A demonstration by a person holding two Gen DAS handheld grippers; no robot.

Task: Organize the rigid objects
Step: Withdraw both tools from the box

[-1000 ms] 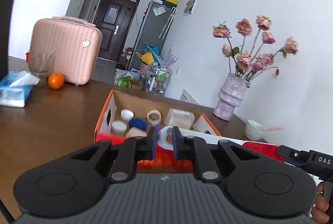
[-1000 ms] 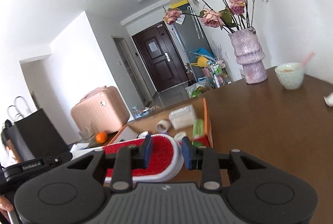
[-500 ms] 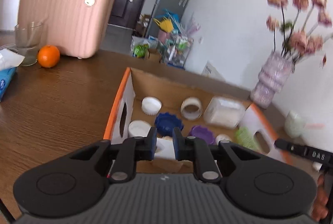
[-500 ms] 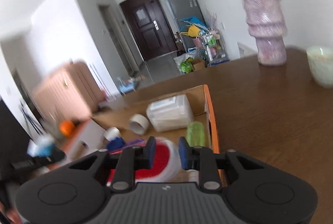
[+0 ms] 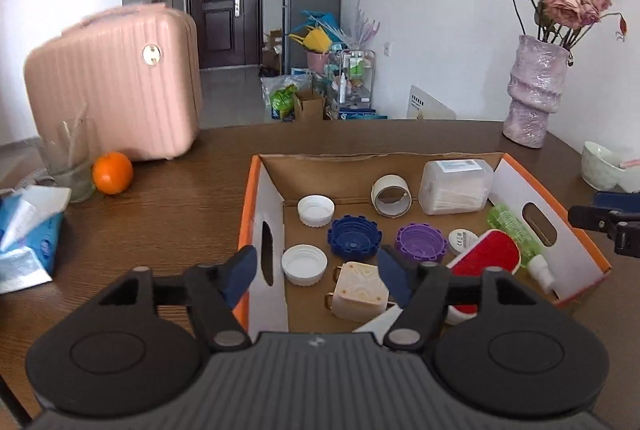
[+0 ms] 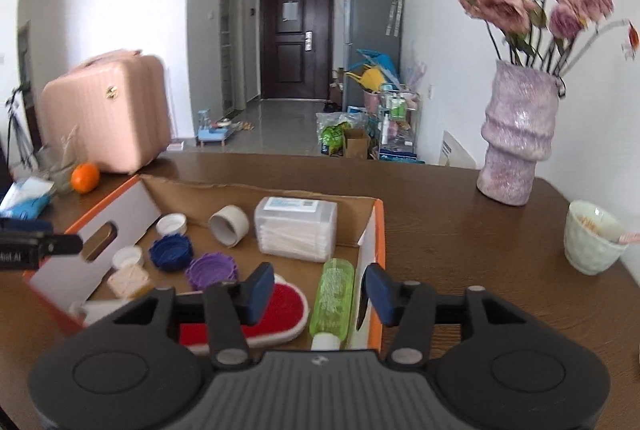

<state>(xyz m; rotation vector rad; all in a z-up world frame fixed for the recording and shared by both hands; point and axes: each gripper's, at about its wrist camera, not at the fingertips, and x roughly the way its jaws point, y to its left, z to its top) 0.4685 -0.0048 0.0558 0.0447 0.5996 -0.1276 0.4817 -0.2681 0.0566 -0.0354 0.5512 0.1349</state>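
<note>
While the left wrist view alone shows the beige block (image 5: 361, 291) at lower centre, both views show the red brush (image 6: 276, 314) lying in the cardboard box (image 5: 548, 230), released since a second ago. Left gripper (image 5: 314, 276) and right gripper (image 6: 318, 292) have just opened, jaws apart, gripping nothing. Ridged plastic caps (image 5: 354, 236) lie mid-box.

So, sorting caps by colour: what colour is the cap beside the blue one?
Purple cap, clearest in the left wrist view.

Suitcase (image 5: 116, 86): pink, standing on the table (image 5: 160, 206)
Orange (image 5: 112, 172): just beside a glass (image 5: 70, 166)
Vase (image 5: 534, 90): purple, holding pink flowers (image 5: 568, 0)
Bowl (image 6: 592, 236): white
</note>
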